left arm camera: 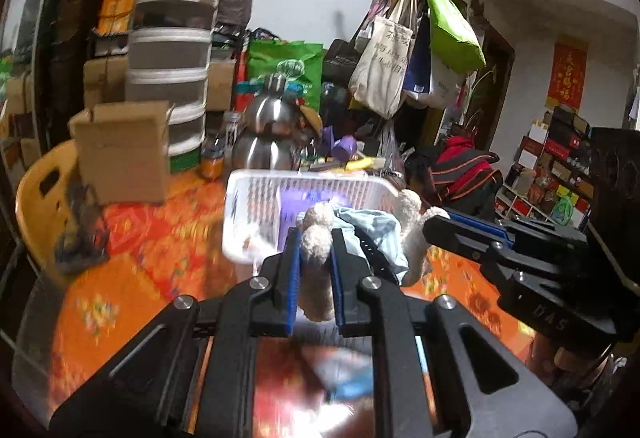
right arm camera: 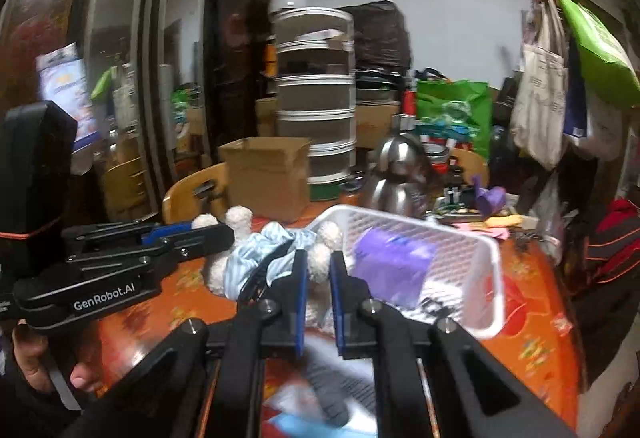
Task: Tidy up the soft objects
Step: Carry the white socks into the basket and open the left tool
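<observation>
Cream plush and pale blue cloth make up one soft toy (left arm camera: 362, 234), which is held just at the near rim of the white basket (left arm camera: 256, 194). The left gripper (left arm camera: 316, 258) is clenched on one fuzzy limb, and the right gripper (right arm camera: 318, 270) is clenched on another. The toy's long axis is stretched between the two grippers, roughly along the basket's near side. The basket lies straight ahead of both grippers, and the right one seems nearer to its opening. Inside the basket one purple soft object (right arm camera: 394, 258) is counted; one basket and two grippers are seen.
</observation>
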The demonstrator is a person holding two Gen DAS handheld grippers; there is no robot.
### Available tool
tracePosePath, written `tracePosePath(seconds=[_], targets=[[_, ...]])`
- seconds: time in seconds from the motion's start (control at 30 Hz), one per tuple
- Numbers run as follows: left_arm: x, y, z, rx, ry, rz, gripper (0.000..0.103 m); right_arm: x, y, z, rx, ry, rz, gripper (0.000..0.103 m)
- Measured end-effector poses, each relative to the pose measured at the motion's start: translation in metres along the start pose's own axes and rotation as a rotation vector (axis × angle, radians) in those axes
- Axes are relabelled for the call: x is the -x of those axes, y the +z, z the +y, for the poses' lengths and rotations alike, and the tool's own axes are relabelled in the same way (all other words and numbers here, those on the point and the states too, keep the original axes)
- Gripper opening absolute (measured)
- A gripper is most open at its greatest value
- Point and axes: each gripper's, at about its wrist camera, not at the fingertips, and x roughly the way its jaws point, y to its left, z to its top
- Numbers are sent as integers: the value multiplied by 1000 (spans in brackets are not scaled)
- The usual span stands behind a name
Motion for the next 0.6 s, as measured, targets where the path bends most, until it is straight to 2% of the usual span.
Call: tracePosePath(seconds=[0.13, 0.3, 0.43, 0.6], targets=[[-53, 49, -16, -16, 12, 40, 12, -27, 28, -37, -18, -75, 22, 9], [-124, 79, -25, -32, 50, 86, 12, -74, 44, -75, -3, -168, 60, 9], [-176, 78, -21, -30, 98, 123, 12, -116, 33, -96, 8, -162, 103, 9], [-211, 63, -9, -9, 108, 157, 12, -137, 12, -106, -28, -133, 128, 9]])
